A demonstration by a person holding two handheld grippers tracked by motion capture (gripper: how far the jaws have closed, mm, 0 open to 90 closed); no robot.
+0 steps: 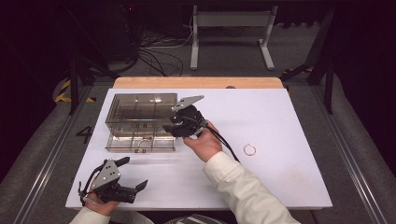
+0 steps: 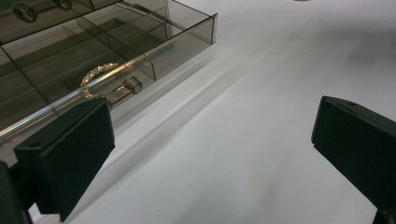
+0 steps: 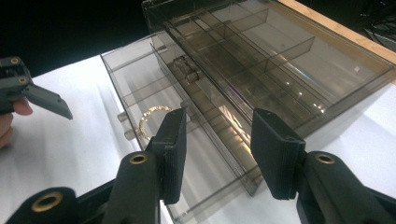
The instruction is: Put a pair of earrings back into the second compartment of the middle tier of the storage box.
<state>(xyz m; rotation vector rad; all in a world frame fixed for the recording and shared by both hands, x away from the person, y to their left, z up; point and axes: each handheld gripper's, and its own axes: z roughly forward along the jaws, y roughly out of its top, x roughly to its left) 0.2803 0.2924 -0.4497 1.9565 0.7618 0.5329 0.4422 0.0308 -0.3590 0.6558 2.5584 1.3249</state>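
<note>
White tabletop: one bracelet [image 3: 150,120] lies in the open drawer [image 1: 140,143]. My right gripper [image 3: 217,149], jaws parted and empty, should reach the second bracelet [image 1: 249,150] squarely; left gripper [image 1: 127,173] waits wide open.

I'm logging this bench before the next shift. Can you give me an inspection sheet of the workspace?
Surface: white board on a wooden table.
Job's things: smoked clear organiser box with its lower drawer pulled out; one gold ring lies in the drawer; a second gold ring lies on the board to the right.
Clutter: nothing seen.
Grippers: left gripper at the near edge, jaws wide, empty; right gripper over the drawer, jaws apart, empty.
Cables: black cable trails from the right gripper.
Surroundings: dark floor, loose cables, grey stand.
</note>
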